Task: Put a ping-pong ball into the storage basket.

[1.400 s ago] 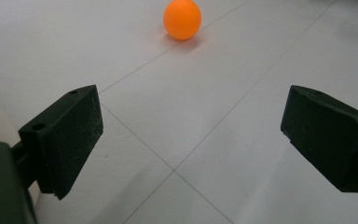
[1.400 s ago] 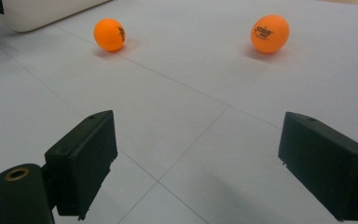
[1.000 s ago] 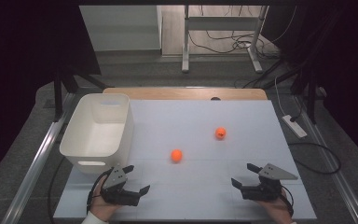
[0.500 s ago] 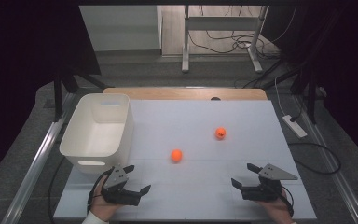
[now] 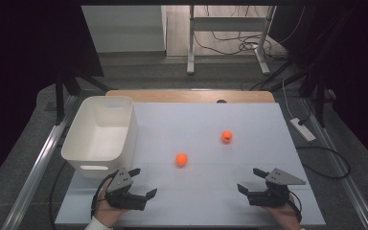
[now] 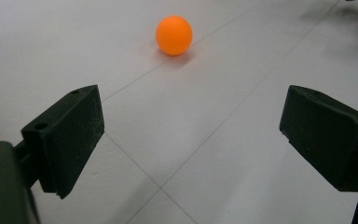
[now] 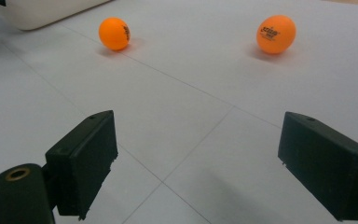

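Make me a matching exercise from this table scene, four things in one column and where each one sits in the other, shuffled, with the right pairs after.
Things:
1. white bin
2. nearer orange ball
3. farther orange ball
4. right gripper

Places:
A. mid-table, ahead of the left gripper
B. near right corner of the table, jaws open
C. left edge of the table
D. right of centre, farther back

Pairs: 1-C, 2-A, 3-D, 4-B

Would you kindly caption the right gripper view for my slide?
Open right gripper facing two orange ping-pong balls on a white table.
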A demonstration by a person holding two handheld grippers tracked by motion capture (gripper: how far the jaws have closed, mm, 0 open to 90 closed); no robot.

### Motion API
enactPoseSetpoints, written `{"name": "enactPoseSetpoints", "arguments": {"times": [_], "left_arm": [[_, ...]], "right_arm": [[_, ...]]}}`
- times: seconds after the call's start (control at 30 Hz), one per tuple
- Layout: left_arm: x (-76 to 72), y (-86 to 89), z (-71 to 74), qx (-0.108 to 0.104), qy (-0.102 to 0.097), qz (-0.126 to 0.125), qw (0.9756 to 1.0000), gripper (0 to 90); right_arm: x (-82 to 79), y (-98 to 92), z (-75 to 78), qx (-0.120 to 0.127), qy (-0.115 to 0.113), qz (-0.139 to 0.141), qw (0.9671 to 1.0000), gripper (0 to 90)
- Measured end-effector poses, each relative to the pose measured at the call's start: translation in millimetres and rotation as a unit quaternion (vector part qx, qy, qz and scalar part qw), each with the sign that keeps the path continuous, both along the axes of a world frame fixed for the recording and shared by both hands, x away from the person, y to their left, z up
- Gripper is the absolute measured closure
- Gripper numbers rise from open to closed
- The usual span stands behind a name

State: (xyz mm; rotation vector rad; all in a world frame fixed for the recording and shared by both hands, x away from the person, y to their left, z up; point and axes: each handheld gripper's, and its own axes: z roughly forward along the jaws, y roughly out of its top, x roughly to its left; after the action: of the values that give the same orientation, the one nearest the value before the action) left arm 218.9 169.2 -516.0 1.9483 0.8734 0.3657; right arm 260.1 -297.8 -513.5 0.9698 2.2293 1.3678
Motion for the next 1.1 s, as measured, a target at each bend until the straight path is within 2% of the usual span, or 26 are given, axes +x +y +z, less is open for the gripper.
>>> {"name": "enactPoseSetpoints", "arguments": {"times": [0.27,0.67,1.1], "left_arm": [[2.2,-6.2,8.0,0.002,0.005,-0.009,0.9999,9.0],[8.5,-14.8,17.1,0.003,-0.002,-0.015,0.9999,9.0],[14.0,-21.4,20.0,0.015,0.004,-0.014,0.9998,9.1]], "right_arm": [[0.4,1.8,0.0,-0.005,0.000,0.003,1.0000,11.6],[0.4,2.3,-0.4,-0.010,-0.001,0.003,0.9999,11.6],[0.5,2.2,-0.8,-0.013,0.000,0.001,0.9999,11.7]]}}
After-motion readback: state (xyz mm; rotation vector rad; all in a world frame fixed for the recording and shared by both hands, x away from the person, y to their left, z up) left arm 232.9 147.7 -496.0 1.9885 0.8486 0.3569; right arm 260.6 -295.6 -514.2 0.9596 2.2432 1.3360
